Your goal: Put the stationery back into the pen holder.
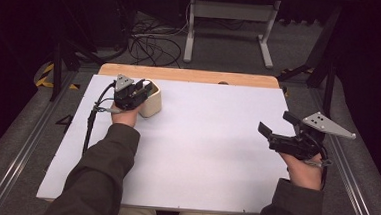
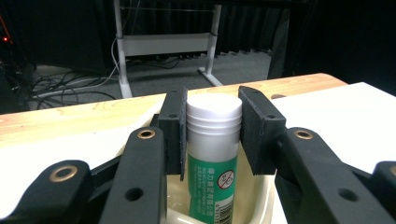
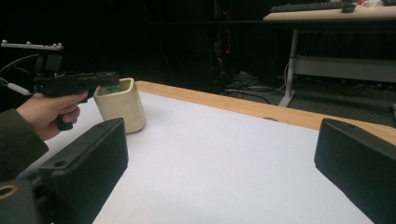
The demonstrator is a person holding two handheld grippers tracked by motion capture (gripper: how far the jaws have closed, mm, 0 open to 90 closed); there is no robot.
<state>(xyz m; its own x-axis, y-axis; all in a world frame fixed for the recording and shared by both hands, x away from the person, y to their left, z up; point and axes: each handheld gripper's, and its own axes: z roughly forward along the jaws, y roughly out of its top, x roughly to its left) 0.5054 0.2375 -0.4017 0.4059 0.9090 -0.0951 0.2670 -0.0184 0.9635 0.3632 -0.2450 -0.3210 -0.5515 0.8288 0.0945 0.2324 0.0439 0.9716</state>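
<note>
Squarely between clamped left gripper jaws, green-labelled white bottle, print illegible; right gripper jaws apart.

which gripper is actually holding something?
The left gripper: its jaws clamp a white-capped green bottle standing in the cream cup. The right gripper is open over bare table.

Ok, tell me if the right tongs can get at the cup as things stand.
Probably yes: bare table lies between the open right tongs and the cup. But the left tongs sit over its mouth, shut on the tube.
</note>
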